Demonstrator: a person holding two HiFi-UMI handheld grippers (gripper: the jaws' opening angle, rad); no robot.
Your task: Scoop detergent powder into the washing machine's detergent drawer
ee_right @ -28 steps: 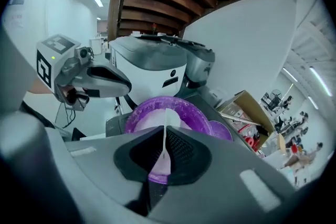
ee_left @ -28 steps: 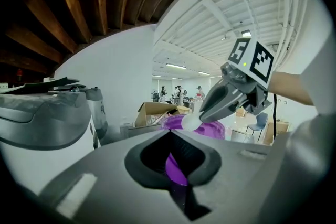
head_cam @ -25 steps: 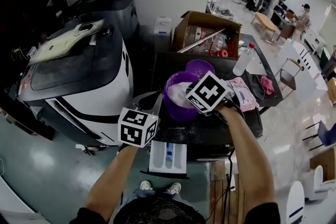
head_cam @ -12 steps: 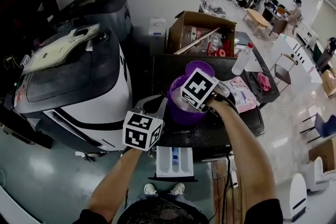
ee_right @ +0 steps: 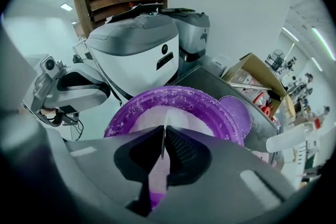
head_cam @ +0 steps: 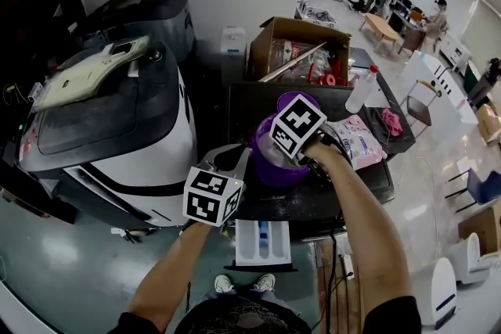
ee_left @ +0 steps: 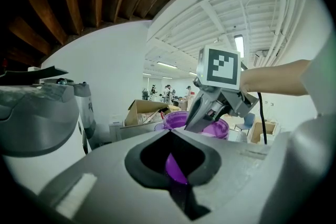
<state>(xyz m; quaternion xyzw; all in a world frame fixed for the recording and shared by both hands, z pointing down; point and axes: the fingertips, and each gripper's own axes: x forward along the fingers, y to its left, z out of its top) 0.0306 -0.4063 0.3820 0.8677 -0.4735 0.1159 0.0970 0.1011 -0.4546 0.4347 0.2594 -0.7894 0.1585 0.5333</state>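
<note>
Right gripper is down over the purple tub in the middle of the bench, jaws clamped tight on the thin handle of the scoop, and that handle runs straight ahead to the white detergent powder heaped inside. Powder is dusted all round the tub's inner wall too. Over on the left, the left gripper sits just beside the tub's left wall, jaws drawn together, a strip of purple showing in the narrow slit between them; I can't tell what that purple is. Down at the bench's front edge the white detergent drawer is pulled out, well apart from the scoop. The purple lid lies just behind the tub, a cardboard box sits at the back edge, and a pink packet lies near the right edge. The washing machine stands to the bench's left.
</note>
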